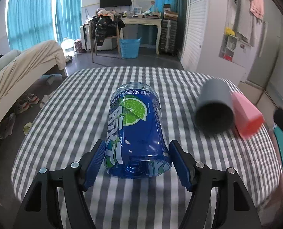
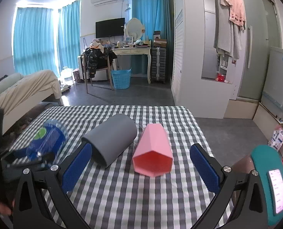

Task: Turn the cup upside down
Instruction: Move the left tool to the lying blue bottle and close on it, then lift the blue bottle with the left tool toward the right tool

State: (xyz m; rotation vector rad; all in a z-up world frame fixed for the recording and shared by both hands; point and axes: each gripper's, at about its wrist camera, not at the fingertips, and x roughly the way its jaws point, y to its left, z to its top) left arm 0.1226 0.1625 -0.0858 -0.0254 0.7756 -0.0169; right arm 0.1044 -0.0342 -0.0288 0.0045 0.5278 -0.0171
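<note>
Three cups lie on their sides on the checked tablecloth. A blue cut-bottle cup with a lime label [image 1: 136,131] lies with its open end toward me, between the open fingers of my left gripper [image 1: 136,152]; the pads stand beside it, not touching. It also shows in the right wrist view [image 2: 47,141]. A grey cup [image 2: 111,140] and a pink faceted cup [image 2: 154,150] lie side by side with mouths toward me. My right gripper [image 2: 140,164] is open, just short of them. Both cups show blurred in the left wrist view, grey [image 1: 214,106] and pink [image 1: 245,114].
The table [image 2: 133,196] ends at its far edge and right side, with floor beyond. A teal phone holder [image 2: 275,187] sits at the right of the right gripper. A bed, chair, desk and blue basket stand far behind.
</note>
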